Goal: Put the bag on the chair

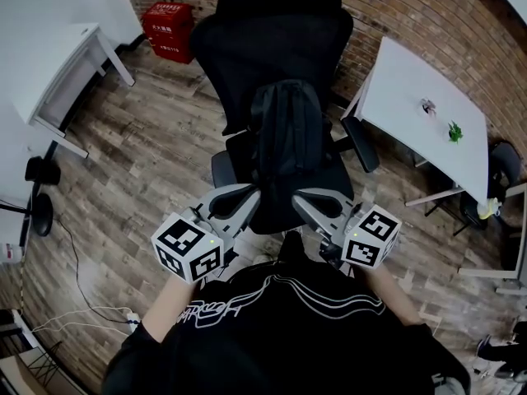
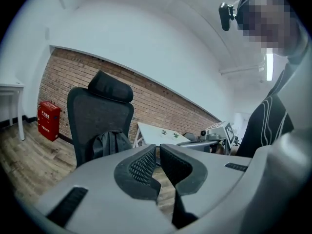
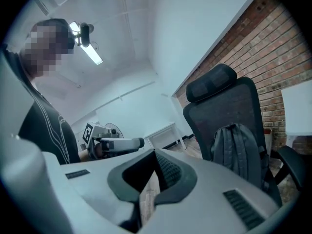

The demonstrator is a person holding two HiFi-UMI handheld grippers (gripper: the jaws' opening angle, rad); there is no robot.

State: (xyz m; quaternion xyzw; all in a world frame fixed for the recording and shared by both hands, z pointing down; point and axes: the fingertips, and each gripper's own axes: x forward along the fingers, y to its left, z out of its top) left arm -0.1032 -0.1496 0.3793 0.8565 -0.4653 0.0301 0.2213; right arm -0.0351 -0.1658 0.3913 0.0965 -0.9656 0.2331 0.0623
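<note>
A black backpack (image 1: 286, 138) stands upright on the seat of the black office chair (image 1: 272, 39), leaning against its backrest. My left gripper (image 1: 237, 200) and right gripper (image 1: 317, 200) hover side by side just in front of the seat, close to the person's body, apart from the bag. Both are shut with nothing between their jaws. In the left gripper view the shut gripper (image 2: 157, 152) points toward the chair (image 2: 100, 113) and the bag (image 2: 109, 143). The right gripper view shows its shut gripper (image 3: 155, 160), with the bag (image 3: 239, 147) on the chair (image 3: 229, 96) to the right.
A white table (image 1: 420, 130) with small plants stands right of the chair, a white desk (image 1: 41, 48) at the far left. A red box (image 1: 169, 30) sits by the brick wall. Cables (image 1: 82, 311) lie on the wooden floor at lower left.
</note>
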